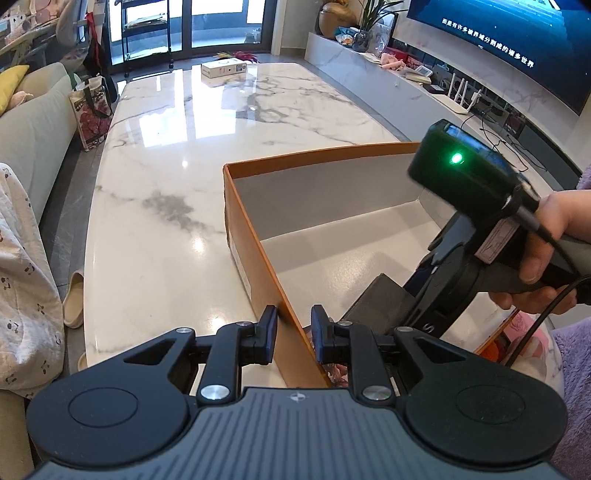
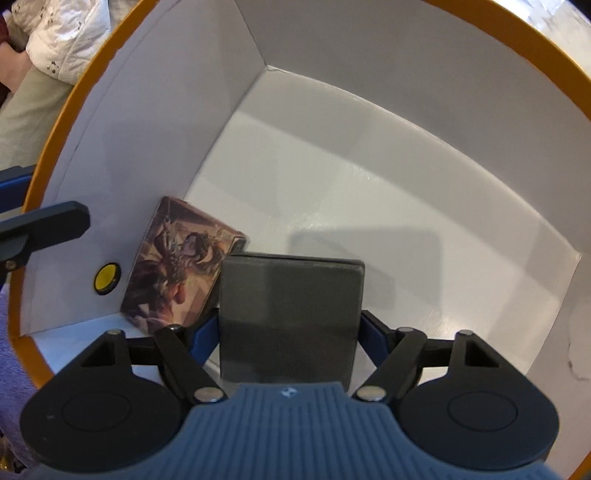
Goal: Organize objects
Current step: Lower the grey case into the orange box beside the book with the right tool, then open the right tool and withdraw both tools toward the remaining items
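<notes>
Orange card forms the outside of 1 open box (image 1: 258, 266) on the marble worktop (image 1: 221, 122); its inside is white. The left claw (image 1: 293, 334) straddles the box's near wall, 1 blue pad outside and 1 inside. The pads sit close to the card, but whether they press on it I cannot tell.

The right claw (image 2: 288, 332) points steeply down into the box, held by a hand (image 1: 546, 254) in a purple fleece sleeve. A grey slab (image 2: 290, 317) stands between its 2 blue pads, which are spread wide. Thin gaps seem to show at both sides, so the pads do not appear to press it.

Only the right view shows 1 picture box (image 2: 177, 273) leaning in the corner against the white wall, just beside the slab, and 1 yellow dot (image 2: 107, 277) on that wall. Only the left view shows the room: 1 small white carton (image 1: 223, 69) at the worktop's far end, 1 sofa (image 1: 33, 140), 1 slipper (image 1: 74, 299) on the floor and 1 screen (image 1: 517, 33) on the wall.
</notes>
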The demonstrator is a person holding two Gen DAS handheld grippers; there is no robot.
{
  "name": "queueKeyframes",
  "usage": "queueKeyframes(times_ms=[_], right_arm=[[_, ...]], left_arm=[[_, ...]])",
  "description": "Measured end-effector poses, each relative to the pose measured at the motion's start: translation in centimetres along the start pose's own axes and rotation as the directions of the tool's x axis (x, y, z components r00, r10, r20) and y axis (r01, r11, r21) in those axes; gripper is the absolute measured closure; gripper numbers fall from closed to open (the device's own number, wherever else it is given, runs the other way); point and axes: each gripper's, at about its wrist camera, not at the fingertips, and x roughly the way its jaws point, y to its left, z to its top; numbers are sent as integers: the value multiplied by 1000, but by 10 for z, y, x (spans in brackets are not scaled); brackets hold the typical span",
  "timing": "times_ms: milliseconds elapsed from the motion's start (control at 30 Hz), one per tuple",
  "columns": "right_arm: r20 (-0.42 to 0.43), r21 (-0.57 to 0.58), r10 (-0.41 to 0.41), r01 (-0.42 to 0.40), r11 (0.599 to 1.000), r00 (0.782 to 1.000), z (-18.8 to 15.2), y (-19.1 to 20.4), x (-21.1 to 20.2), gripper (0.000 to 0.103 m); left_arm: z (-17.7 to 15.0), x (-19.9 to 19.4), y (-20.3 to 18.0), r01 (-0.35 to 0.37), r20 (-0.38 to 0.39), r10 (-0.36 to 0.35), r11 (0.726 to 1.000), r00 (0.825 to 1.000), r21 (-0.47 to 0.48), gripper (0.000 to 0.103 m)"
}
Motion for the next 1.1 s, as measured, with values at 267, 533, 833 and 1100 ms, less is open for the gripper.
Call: queueKeyframes(times_ms=[267,533,833,1100], right_arm=[[68,110,92,-99,989,993,-35,-22,-15,27],[32,187,156,-159,969,987,-59,-30,-16,27],[50,216,193,-199,956,980,-85,-40,-24,24],[68,171,115,-125,977,991,-118,-32,-33,40]], left_arm=[[0,1,-4,-15,2,15,1000,1000,0,82],[0,1,-10,-45,-3,45,999,999,19,82],[-3,-1,-6,-32,5,32,999,999,-1,82],[-3,-1,-13,-63,4,63,998,998,13,82]])
